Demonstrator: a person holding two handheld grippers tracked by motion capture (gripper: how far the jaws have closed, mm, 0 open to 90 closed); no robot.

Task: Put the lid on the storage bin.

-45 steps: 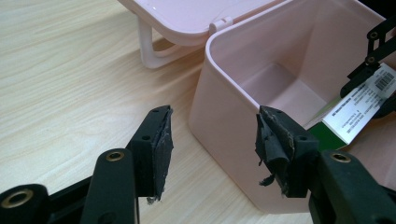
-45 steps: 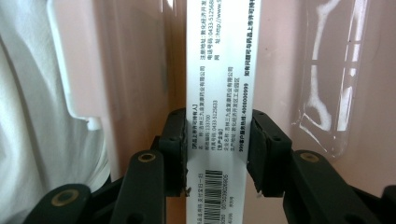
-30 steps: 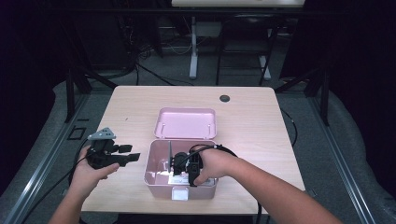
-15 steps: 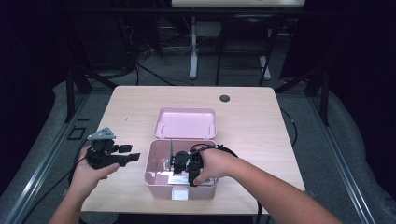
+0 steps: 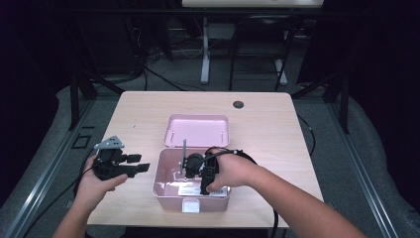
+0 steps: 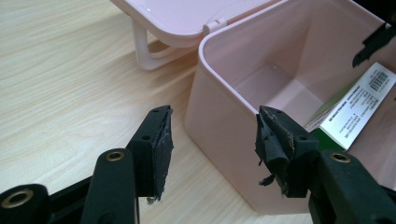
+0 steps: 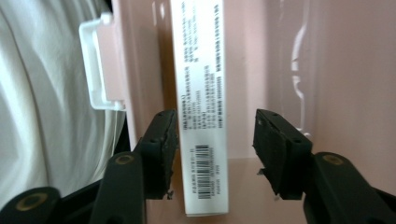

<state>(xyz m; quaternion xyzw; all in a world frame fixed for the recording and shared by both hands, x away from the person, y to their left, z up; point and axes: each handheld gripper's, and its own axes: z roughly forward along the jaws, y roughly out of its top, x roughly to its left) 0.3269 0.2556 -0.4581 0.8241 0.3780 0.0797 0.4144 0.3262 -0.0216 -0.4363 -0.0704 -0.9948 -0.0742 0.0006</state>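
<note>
Nothing moved; right tongs (image 7: 212, 154) hide carton's (image 7: 201, 93) lower edge.

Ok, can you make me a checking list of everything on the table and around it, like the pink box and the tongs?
Surface: pale wood table, bare around the box.
Job's things: pink box open, its lid flat behind it; white printed carton lies inside along one wall.
Clutter: small dark round thing near the far edge; too small to tell what.
Tongs: left tongs open, beside the box's outer wall, holding nothing; right tongs open inside the box, carton next to one jaw, not clamped.
Cables: black cable trails off the near edge.
Surroundings: dark floor, metal stand legs behind the table.
</note>
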